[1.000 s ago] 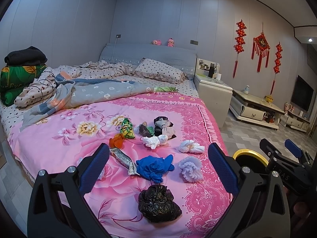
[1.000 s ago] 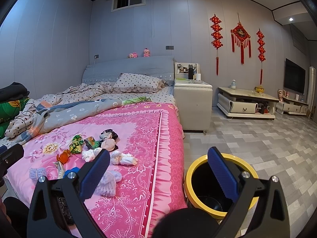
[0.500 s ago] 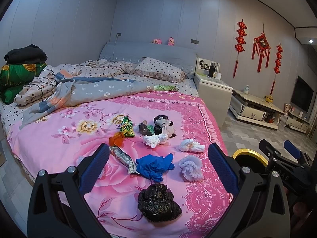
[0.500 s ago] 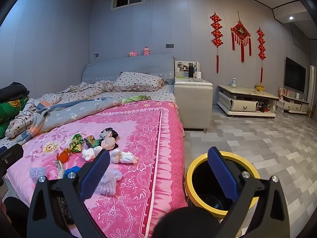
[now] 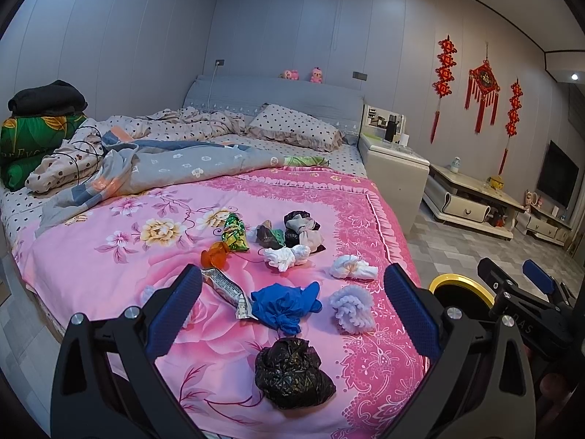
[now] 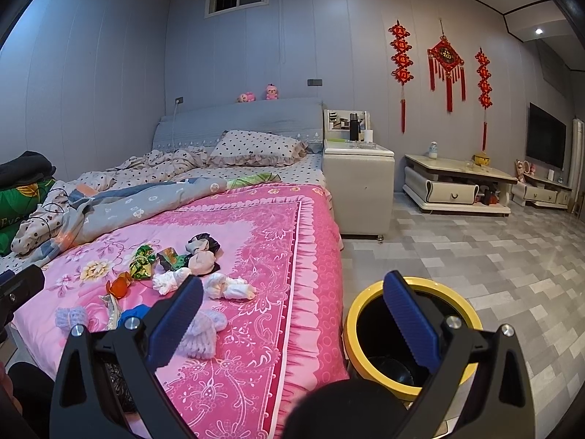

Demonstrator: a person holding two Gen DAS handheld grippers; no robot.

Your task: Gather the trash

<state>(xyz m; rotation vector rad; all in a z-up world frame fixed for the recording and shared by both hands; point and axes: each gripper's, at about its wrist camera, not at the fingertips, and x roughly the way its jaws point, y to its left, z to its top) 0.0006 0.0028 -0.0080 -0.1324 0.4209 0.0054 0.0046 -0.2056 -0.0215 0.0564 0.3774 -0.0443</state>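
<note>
Trash lies on the pink bedspread (image 5: 109, 267): a black crumpled bag (image 5: 292, 373) nearest, a blue glove (image 5: 285, 303), a lilac wad (image 5: 353, 307), a silver wrapper (image 5: 225, 287), an orange wrapper (image 5: 214, 256), a green wrapper (image 5: 234, 232), white wads (image 5: 287, 258) and dark scraps (image 5: 296, 228). My left gripper (image 5: 292, 311) is open and empty, above the bed's near end. My right gripper (image 6: 292, 314) is open and empty, between the bed edge and the yellow-rimmed bin (image 6: 413, 333) on the floor. The bin also shows in the left wrist view (image 5: 460, 285).
A rumpled grey and dotted duvet (image 5: 175, 161) and pillow (image 5: 296, 131) fill the bed's far half. Folded bedding (image 5: 33, 139) is stacked at the left. A white nightstand (image 6: 358, 190) and low TV cabinet (image 6: 457, 190) stand right of the bed, on a tiled floor (image 6: 493, 267).
Both grippers have shifted only slightly; the views are almost the same. Nothing was picked up or moved on the bed.
</note>
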